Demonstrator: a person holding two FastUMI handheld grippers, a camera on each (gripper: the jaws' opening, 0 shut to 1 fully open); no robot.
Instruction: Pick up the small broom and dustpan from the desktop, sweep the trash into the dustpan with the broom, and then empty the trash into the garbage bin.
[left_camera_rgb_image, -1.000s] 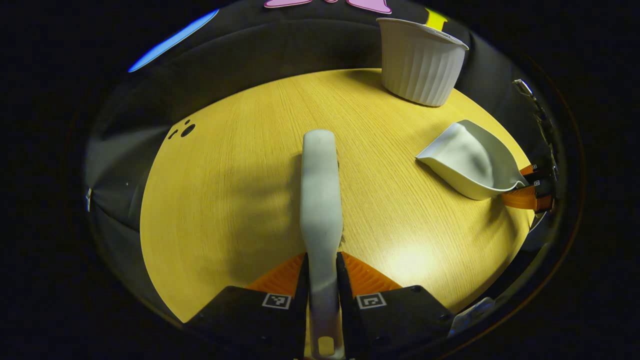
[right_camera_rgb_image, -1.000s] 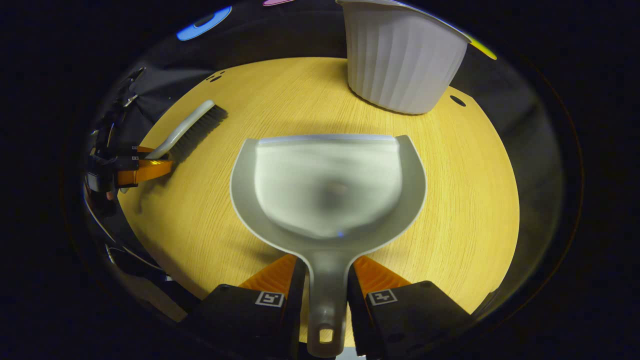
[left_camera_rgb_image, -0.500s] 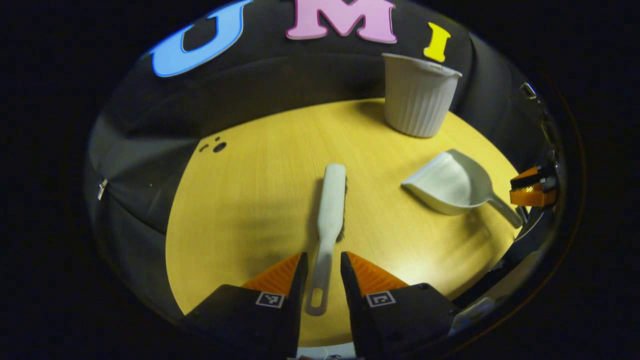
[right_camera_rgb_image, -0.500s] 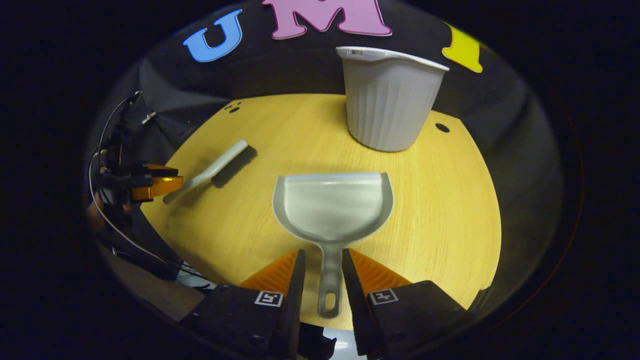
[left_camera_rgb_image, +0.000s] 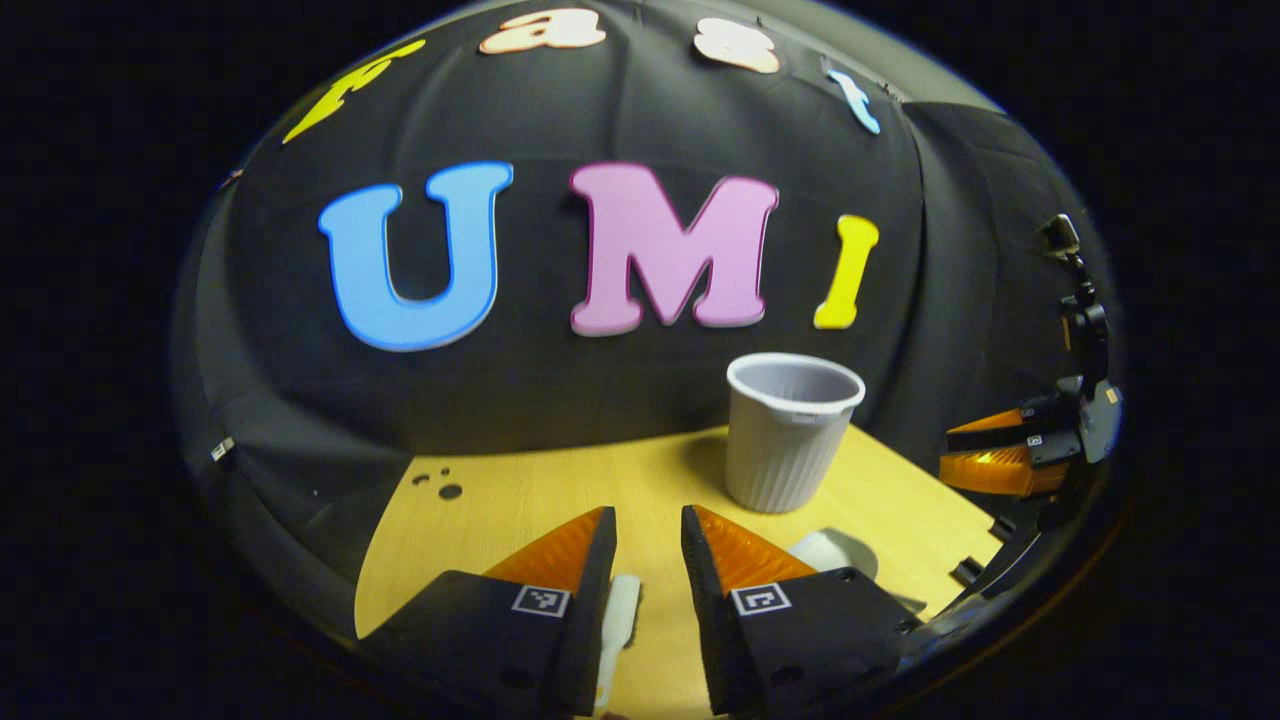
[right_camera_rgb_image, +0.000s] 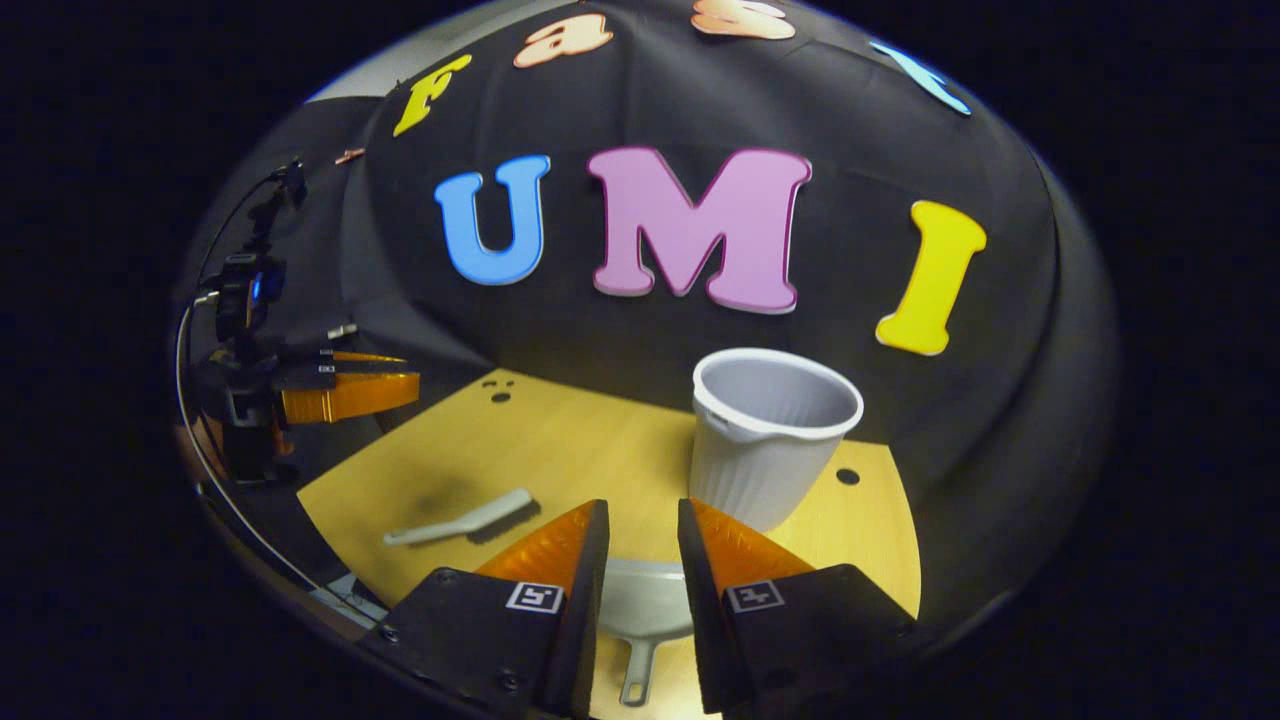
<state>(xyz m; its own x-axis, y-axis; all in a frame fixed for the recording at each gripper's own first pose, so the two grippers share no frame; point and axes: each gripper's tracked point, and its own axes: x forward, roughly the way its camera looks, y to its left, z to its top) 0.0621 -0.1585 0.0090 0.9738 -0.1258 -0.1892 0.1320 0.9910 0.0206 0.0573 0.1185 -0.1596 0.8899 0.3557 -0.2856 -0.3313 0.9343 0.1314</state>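
A pale grey ribbed garbage bin (right_camera_rgb_image: 765, 455), white broom (right_camera_rgb_image: 462, 520) and dustpan (right_camera_rgb_image: 640, 610) sit on yellow wood-grain desktop (right_camera_rgb_image: 560, 450).

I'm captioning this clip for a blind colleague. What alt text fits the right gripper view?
The right gripper, open and empty, is above a dustpan lying on a wooden table. A ribbed garbage bin stands beyond; a small broom lies at left, with the left gripper above it.
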